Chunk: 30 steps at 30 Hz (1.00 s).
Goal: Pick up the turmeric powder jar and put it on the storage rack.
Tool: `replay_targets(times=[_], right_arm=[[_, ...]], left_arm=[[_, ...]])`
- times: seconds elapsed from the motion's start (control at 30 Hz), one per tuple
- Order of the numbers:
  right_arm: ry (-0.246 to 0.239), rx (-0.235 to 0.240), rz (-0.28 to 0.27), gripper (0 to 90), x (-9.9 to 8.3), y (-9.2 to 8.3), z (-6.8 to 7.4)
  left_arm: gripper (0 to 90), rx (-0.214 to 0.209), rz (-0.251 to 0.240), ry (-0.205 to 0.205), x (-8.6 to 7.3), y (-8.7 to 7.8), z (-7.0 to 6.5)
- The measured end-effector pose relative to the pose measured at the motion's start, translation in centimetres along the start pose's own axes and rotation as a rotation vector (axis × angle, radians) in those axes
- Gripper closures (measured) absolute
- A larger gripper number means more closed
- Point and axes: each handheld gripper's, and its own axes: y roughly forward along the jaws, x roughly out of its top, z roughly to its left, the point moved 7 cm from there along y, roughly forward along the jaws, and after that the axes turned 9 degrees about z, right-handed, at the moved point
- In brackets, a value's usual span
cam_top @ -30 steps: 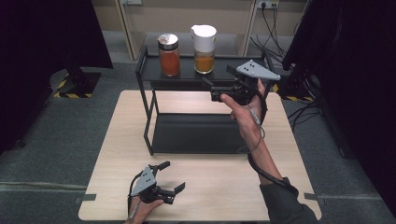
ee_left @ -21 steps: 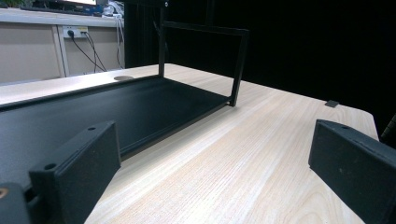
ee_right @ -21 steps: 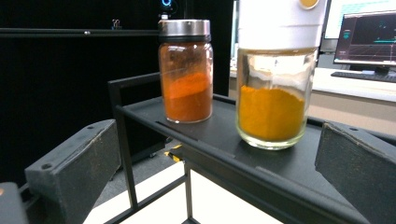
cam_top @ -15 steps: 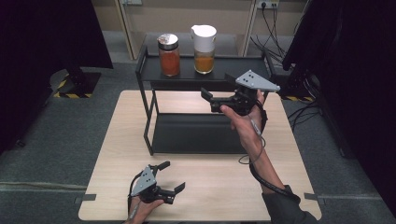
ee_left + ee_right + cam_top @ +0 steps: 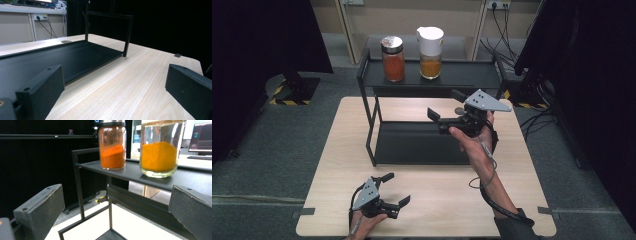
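Overhead facing forward, both tongs cameras low, sharing rack [image 5: 427, 80]

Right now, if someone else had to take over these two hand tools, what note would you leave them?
Right gripper: open, empty, held in the air in front of the black rack, jaws aimed toward the two jars on its top shelf.
Left gripper: open, empty, low over the near edge of the wooden table.
Jars: the steel-lidded jar of red-orange powder and the white-lidded jar of yellow-orange powder stand upright, side by side, apart.
Done: nothing picked up; the rack's lower tray holds nothing.
Left: probably reach in and grasp a jar, the white-lidded one being nearer the right gripper.
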Motion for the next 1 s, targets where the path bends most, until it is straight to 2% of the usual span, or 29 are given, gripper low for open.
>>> replay_targets(times=[0.37,1.0], right_arm=[[0.002,0.013,0.008,0.4,-2.0,-0.5,0.1],[-0.028,0.039,0.020,0.5,-5.7,-1.7,1.4]], left_arm=[[1.5,0.000,0.000,0.001,0.0,0.0,0.0],[1.5,0.004,0.002,-0.001,0.0,0.0,0.0]])
